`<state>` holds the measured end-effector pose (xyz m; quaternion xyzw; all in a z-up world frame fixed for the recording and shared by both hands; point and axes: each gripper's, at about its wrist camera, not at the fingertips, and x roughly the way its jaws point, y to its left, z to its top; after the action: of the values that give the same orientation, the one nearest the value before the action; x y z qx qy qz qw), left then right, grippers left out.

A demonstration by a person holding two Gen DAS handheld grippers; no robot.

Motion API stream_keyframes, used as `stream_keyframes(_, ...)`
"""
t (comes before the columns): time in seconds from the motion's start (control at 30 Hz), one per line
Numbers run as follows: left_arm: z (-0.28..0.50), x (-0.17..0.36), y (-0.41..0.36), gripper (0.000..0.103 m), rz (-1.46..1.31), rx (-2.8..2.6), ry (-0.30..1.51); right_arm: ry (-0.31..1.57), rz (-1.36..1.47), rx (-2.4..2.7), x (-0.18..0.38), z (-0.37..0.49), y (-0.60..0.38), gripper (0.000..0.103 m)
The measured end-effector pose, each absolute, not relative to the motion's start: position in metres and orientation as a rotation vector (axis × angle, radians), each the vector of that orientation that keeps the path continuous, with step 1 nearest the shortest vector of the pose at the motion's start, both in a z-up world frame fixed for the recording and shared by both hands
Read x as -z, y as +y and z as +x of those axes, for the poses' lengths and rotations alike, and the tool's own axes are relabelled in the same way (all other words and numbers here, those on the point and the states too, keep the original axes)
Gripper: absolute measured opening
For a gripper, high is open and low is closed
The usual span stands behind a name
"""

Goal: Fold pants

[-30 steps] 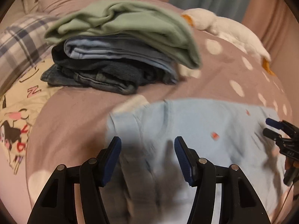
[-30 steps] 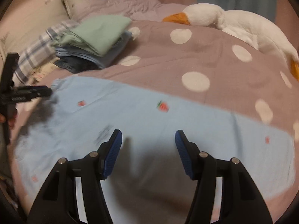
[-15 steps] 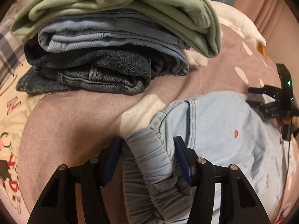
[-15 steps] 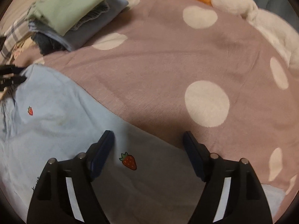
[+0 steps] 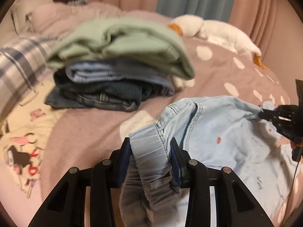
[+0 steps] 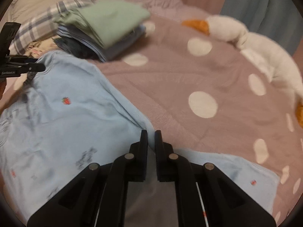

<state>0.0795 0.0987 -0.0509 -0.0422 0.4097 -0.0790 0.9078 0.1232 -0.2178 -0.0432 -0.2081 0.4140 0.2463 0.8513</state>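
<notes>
Light blue pants [image 5: 227, 128] with small strawberry prints lie spread on the dotted bedspread [image 6: 189, 75]. My left gripper [image 5: 151, 151] has the bunched elastic waistband between its blue pads; the jaws are closing and both pads press on it, lifting it a little. My right gripper [image 6: 151, 138] is shut on the far edge of the pants [image 6: 66, 128], and the fabric pulls into a ridge towards it. The right gripper [image 5: 262, 113] also shows at the right edge of the left wrist view, pinching cloth. The left gripper [image 6: 42, 67] shows at the pants' upper left corner.
A stack of folded clothes [image 5: 117, 71], green on top of denim, stands beyond the pants [image 6: 106, 24]. A white plush goose [image 6: 255, 43] lies along the far right. A plaid pillow [image 5: 17, 66] and a cartoon-print cloth [image 5: 24, 132] are at the left.
The right jaws, open over the pants' edge, have shut on it. The left jaws have narrowed onto the waistband. Both views have pulled back, and the fabric has risen slightly.
</notes>
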Motion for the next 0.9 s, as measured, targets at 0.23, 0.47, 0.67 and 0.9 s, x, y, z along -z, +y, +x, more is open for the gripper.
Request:
stream_keyframes(0.23, 0.029, 0.025, 0.101, 0.039, -0.082, 0.159, 0.741, 0.806, -0.405, -0.515, 0.008, 0.047, -0.235, 0.007)
stream_keyframes(0.47, -0.042, 0.036, 0.110, 0.039, -0.055, 0.152, 0.740, 0.796, -0.452, -0.523, 0.005, -0.031, -0.237, 0.007)
stream_keyframes(0.67, -0.071, 0.084, 0.122, 0.039, -0.115, 0.078, 0.900, 0.887, -0.523, -0.578, 0.047, -0.091, -0.226, 0.007)
stream_keyframes(0.9, -0.085, 0.066, 0.130, 0.039, -0.228, 0.087, 0.862, 0.912, -0.592, -0.556, 0.070, -0.111, -0.219, 0.007)
